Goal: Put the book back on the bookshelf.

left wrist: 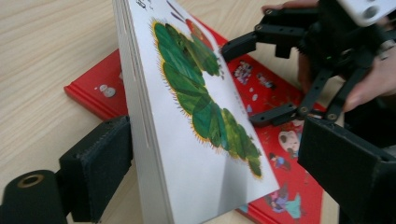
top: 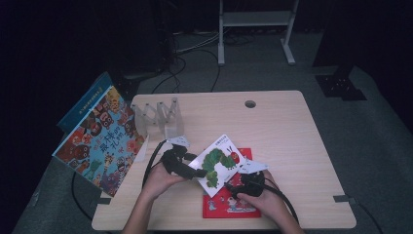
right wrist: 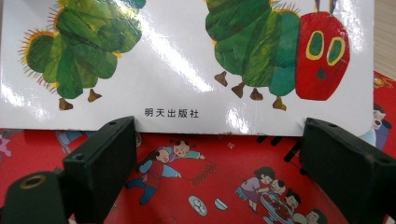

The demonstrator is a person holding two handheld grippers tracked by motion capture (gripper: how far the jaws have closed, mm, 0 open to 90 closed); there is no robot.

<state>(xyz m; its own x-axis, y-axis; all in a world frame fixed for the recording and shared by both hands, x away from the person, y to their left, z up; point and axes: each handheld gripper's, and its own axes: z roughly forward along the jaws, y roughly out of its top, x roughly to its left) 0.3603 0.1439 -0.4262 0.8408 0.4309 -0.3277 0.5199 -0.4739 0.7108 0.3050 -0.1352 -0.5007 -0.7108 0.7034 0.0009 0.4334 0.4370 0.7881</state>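
Observation:
A white board book with a green caterpillar stands tilted up over a red picture book that lies flat near the table's front edge. My left gripper is at the white book's left edge. In the left gripper view the white book stands between the wide-open jaws of my left gripper and leans on the left one, above the red book. My right gripper is open at the white book's lower right edge. In the right gripper view the white book ends just ahead of my right gripper, over the red book.
A large colourful picture book leans off the table's left edge, with a blue book behind it. A clear zigzag book stand stands at the back left. The wooden table has a cable hole near its far edge.

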